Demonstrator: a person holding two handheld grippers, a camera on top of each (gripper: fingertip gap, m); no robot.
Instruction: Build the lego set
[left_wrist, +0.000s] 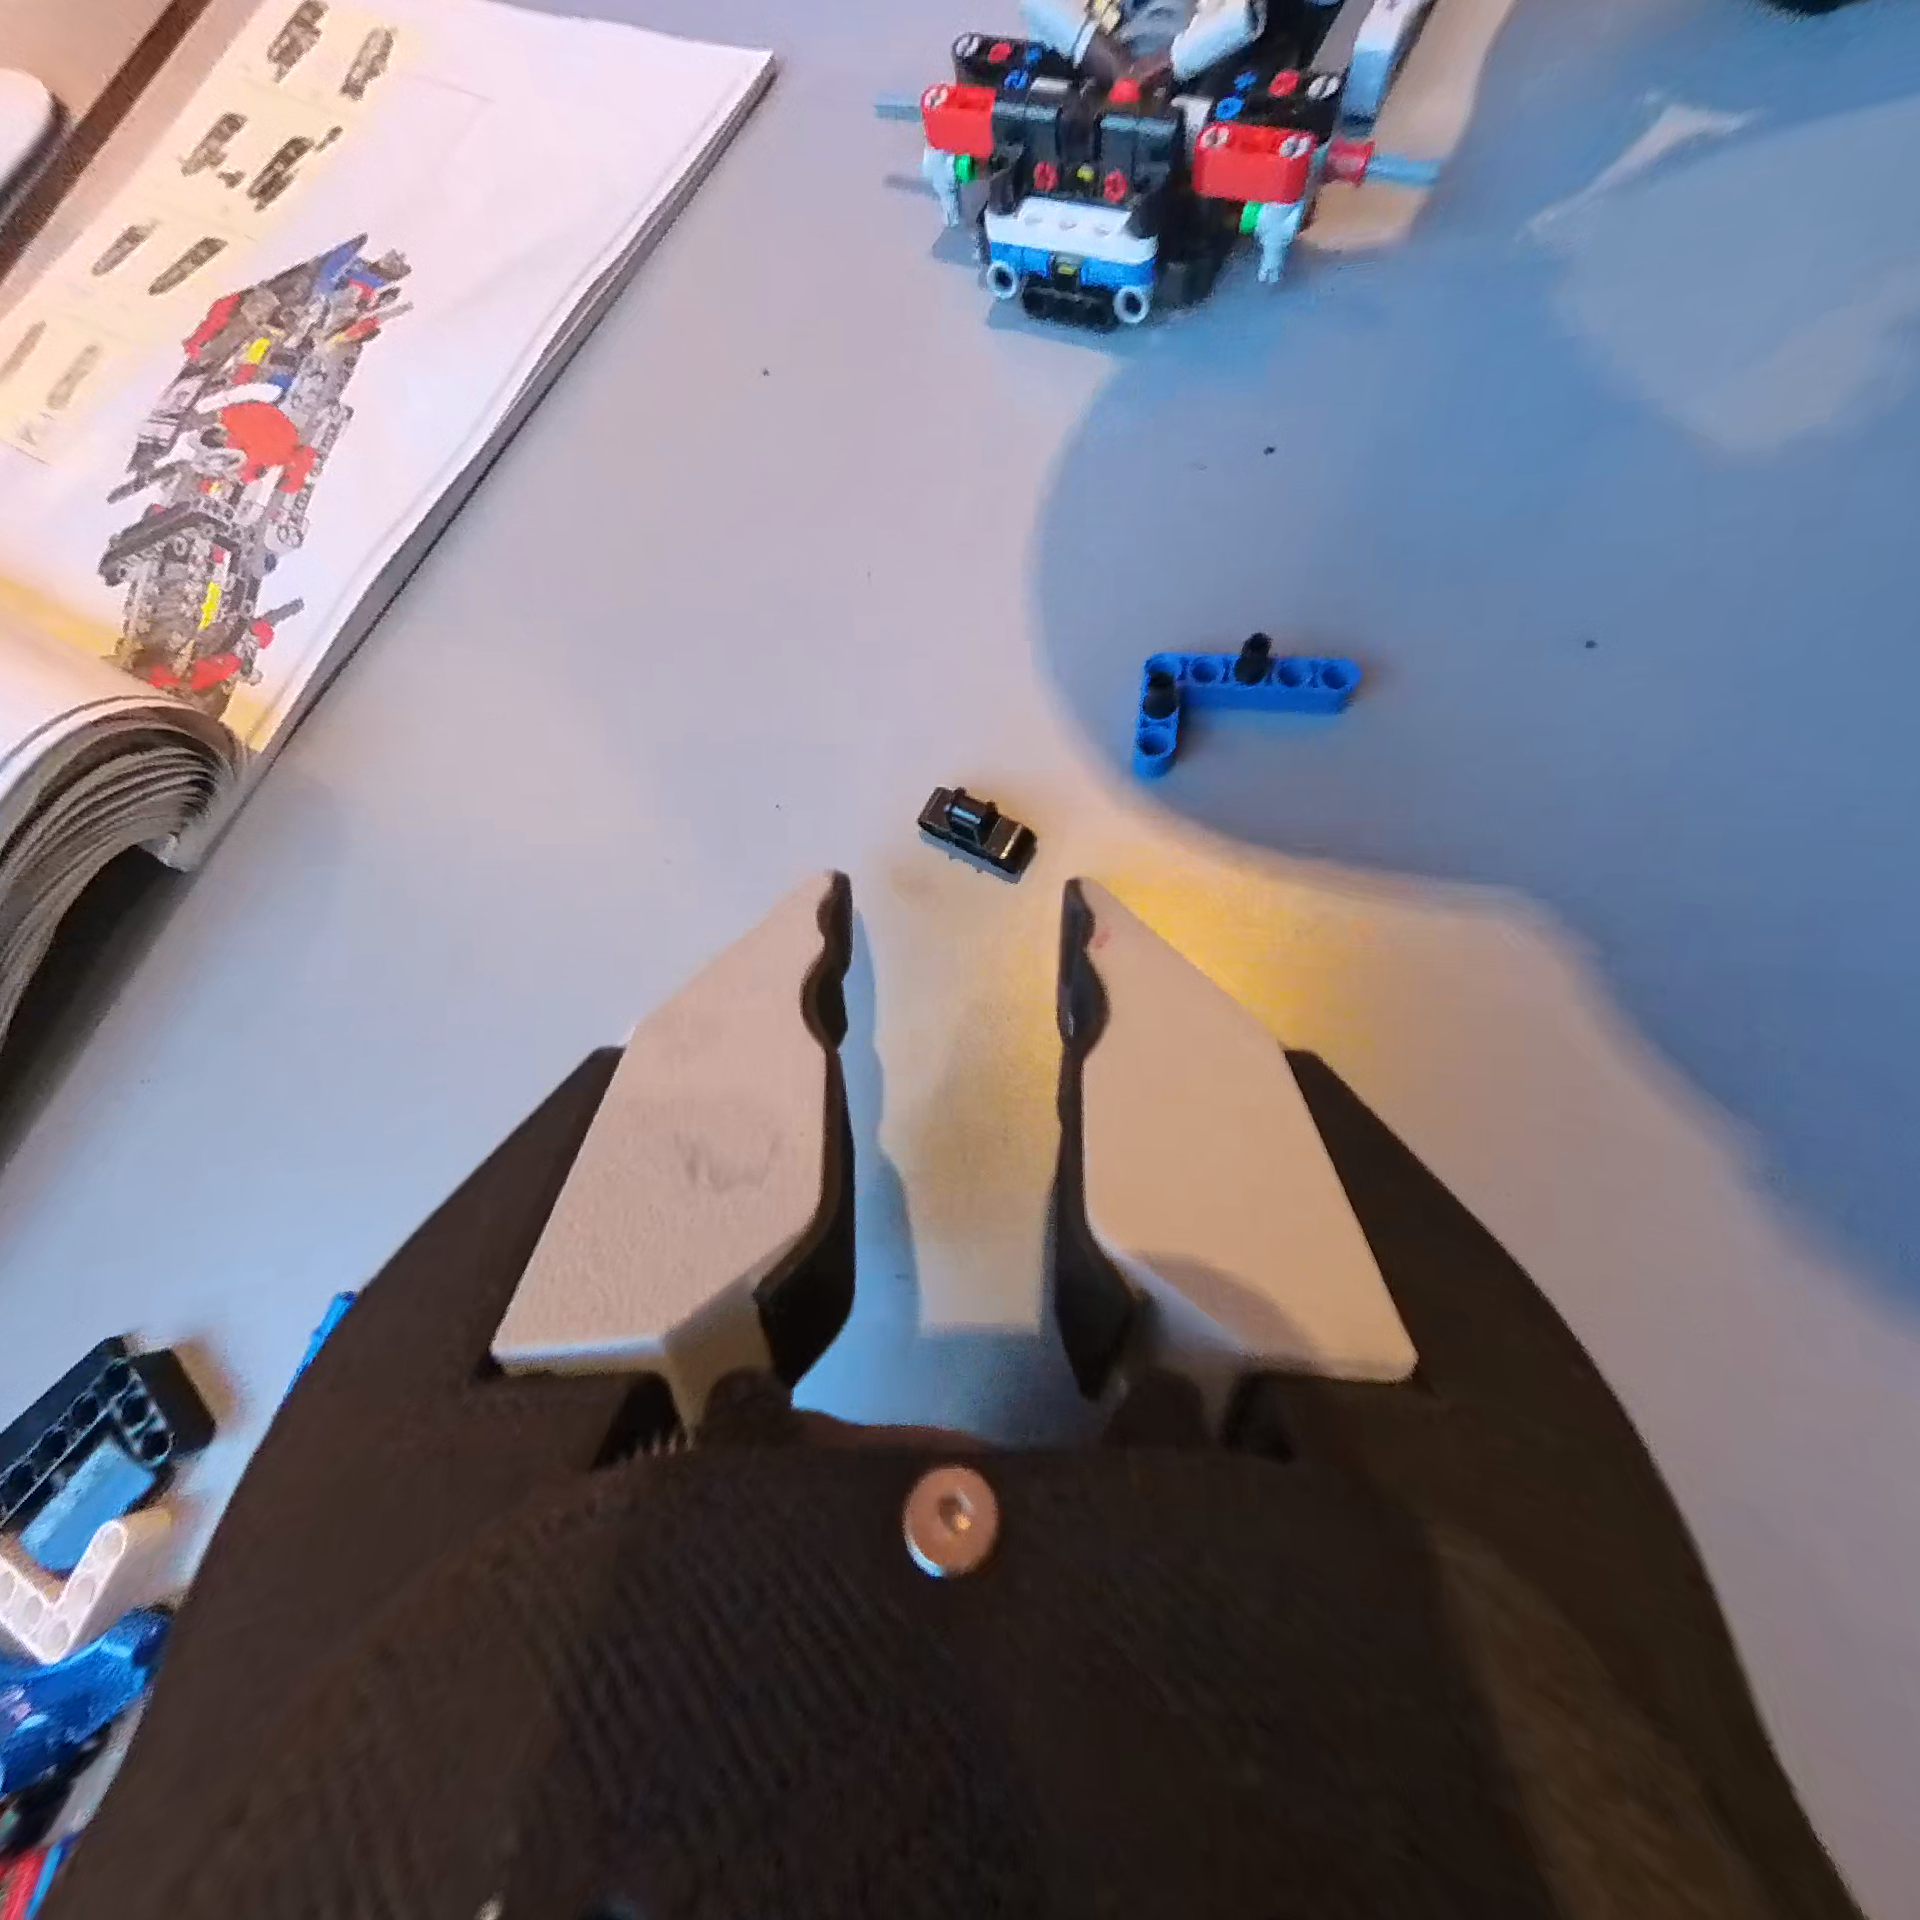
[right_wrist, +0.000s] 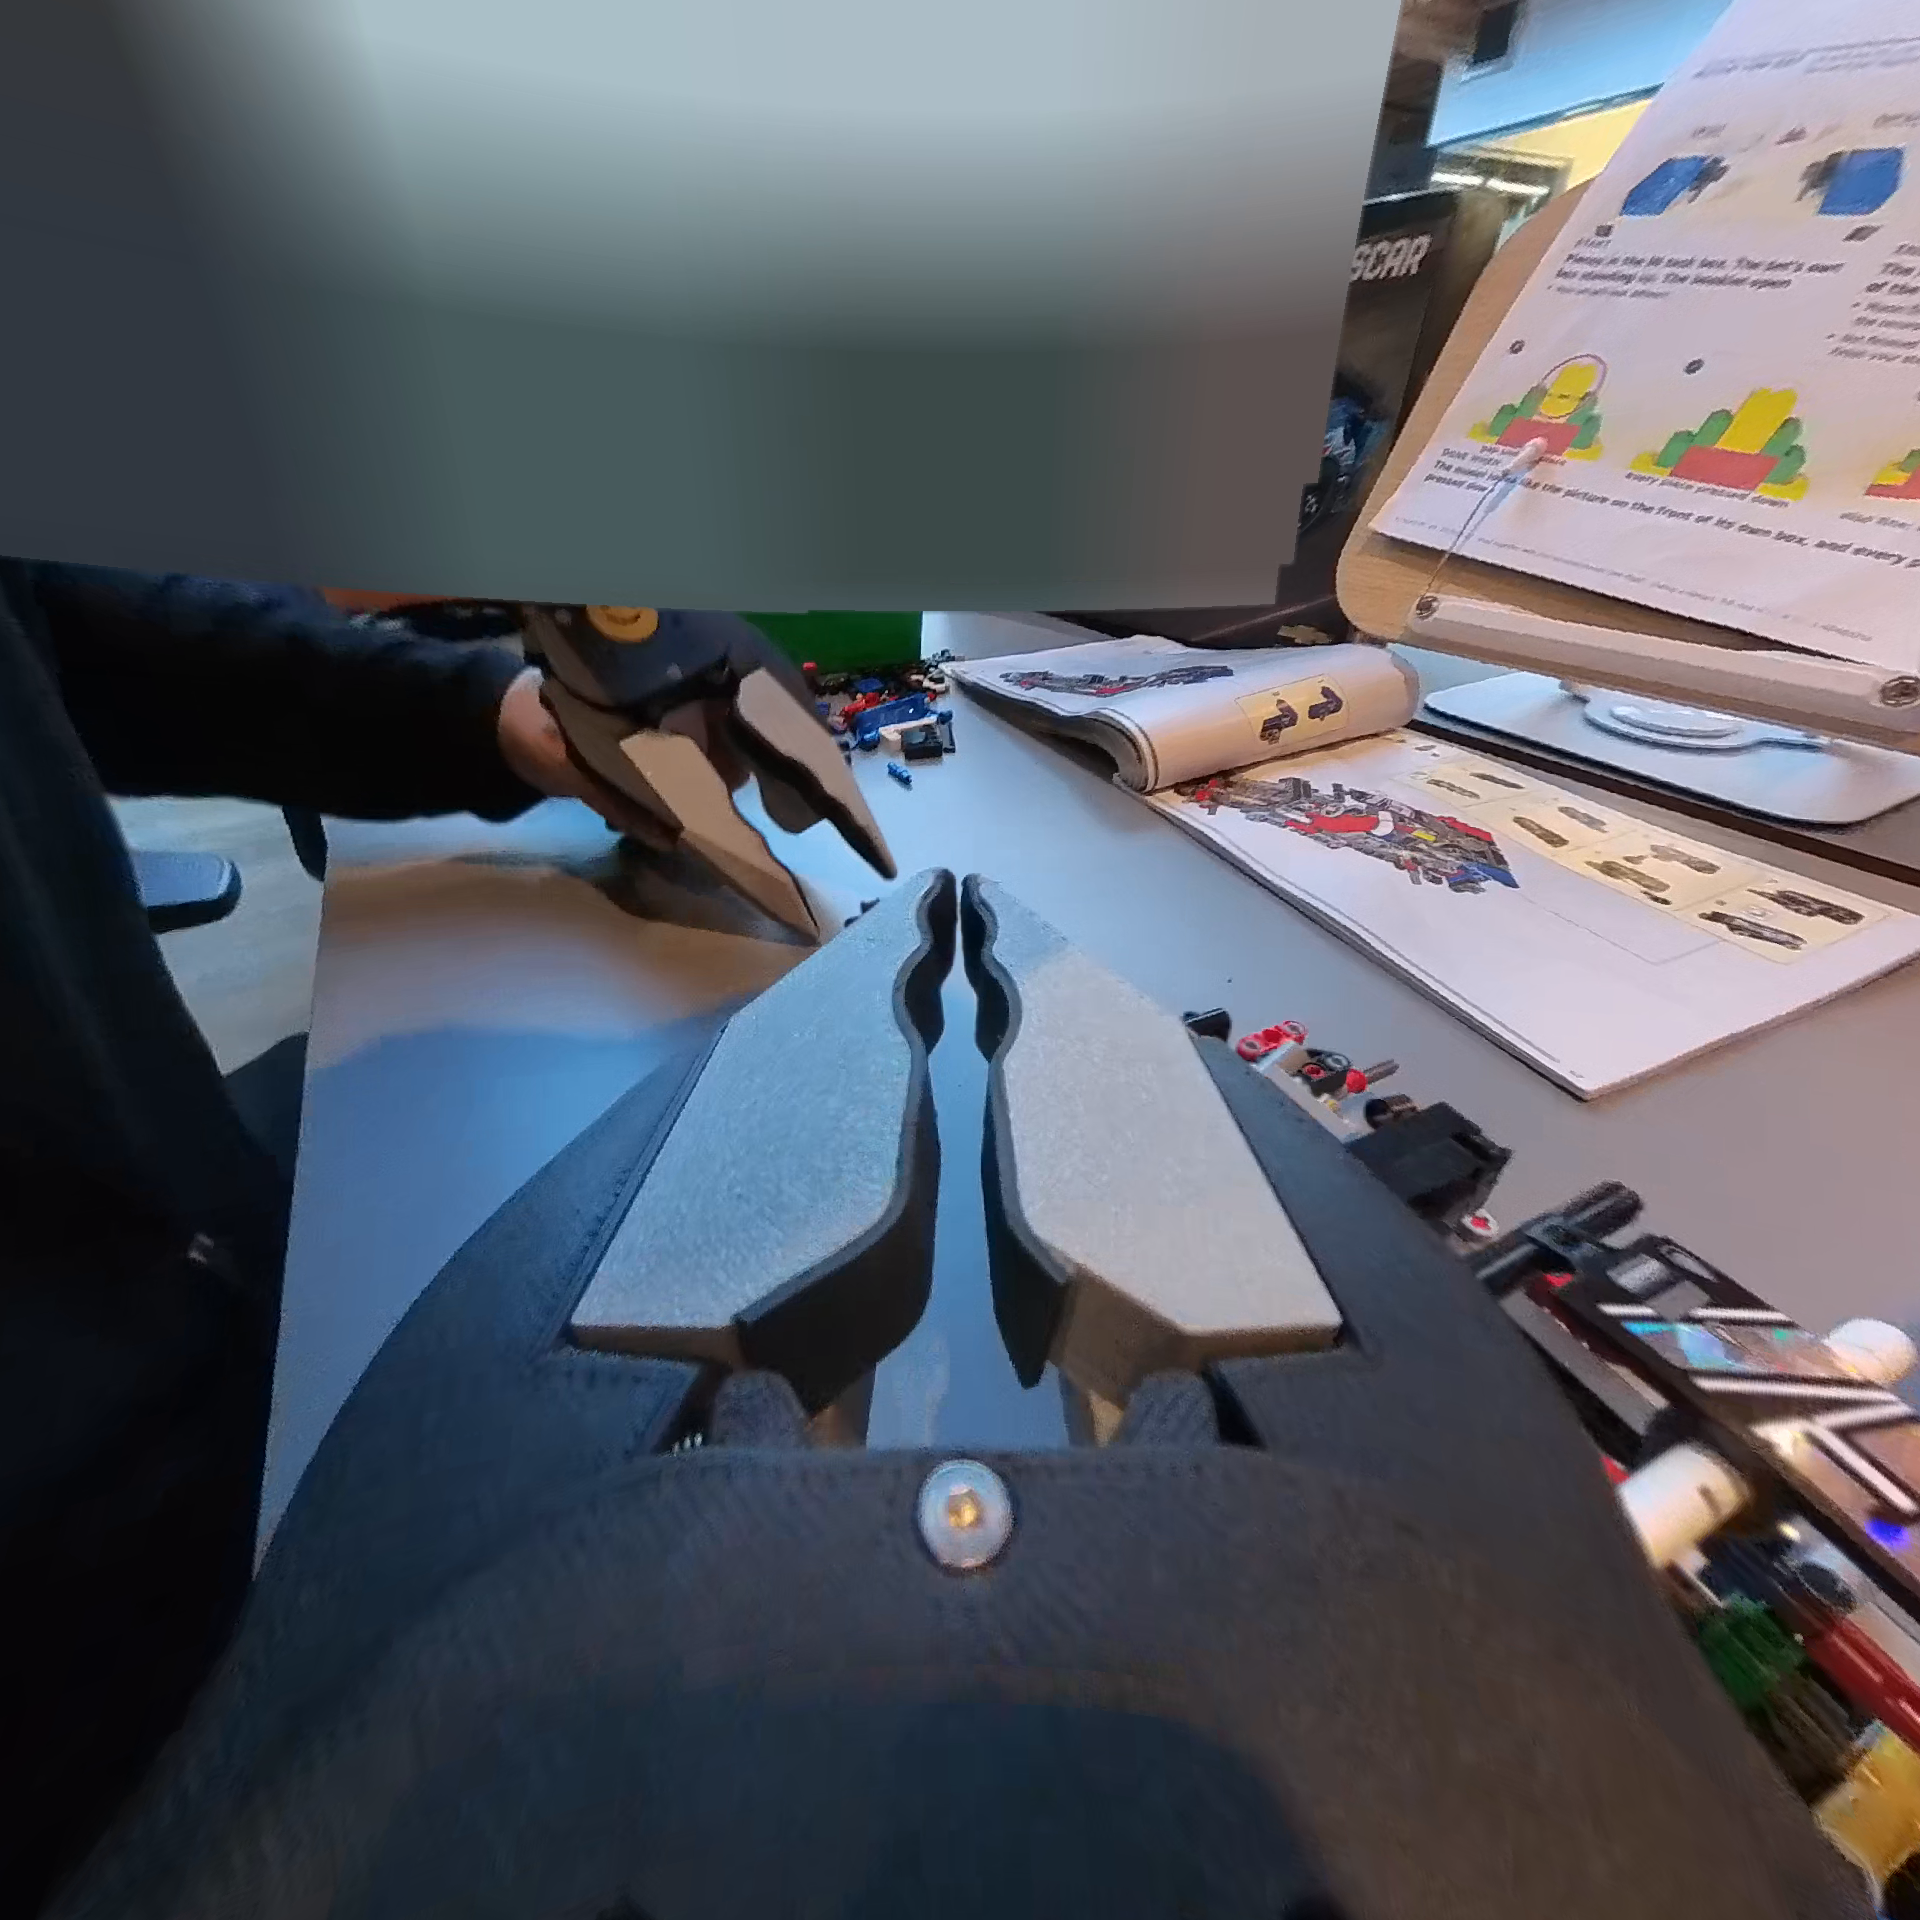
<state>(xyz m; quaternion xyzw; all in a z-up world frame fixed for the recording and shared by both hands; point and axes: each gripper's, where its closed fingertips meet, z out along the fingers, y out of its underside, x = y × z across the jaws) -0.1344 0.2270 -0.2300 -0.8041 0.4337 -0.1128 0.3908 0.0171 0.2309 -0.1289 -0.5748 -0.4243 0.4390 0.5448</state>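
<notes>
In the left wrist view my left gripper (left_wrist: 956, 883) is open and empty, low over the grey table (left_wrist: 727, 644). A small black piece (left_wrist: 977, 833) lies on the table just beyond its fingertips, apart from them. A blue L-shaped beam (left_wrist: 1242, 696) with two black pins lies farther right. The part-built model (left_wrist: 1117, 177) stands at the far end. In the right wrist view my right gripper (right_wrist: 958, 883) is shut with nothing between its pads. The left gripper (right_wrist: 842, 883) shows there too, open, tips near the table. The model (right_wrist: 1704, 1351) lies at the right.
An open instruction booklet (left_wrist: 343, 343) lies at the left, also in the right wrist view (right_wrist: 1455, 852). Loose pieces (left_wrist: 94, 1455) lie at the near left. A stand with a printed sheet (right_wrist: 1714, 312) is at the far right. A person's dark sleeve (right_wrist: 260, 686) reaches in. Some 20 cm of space lies between my two pairs of fingers.
</notes>
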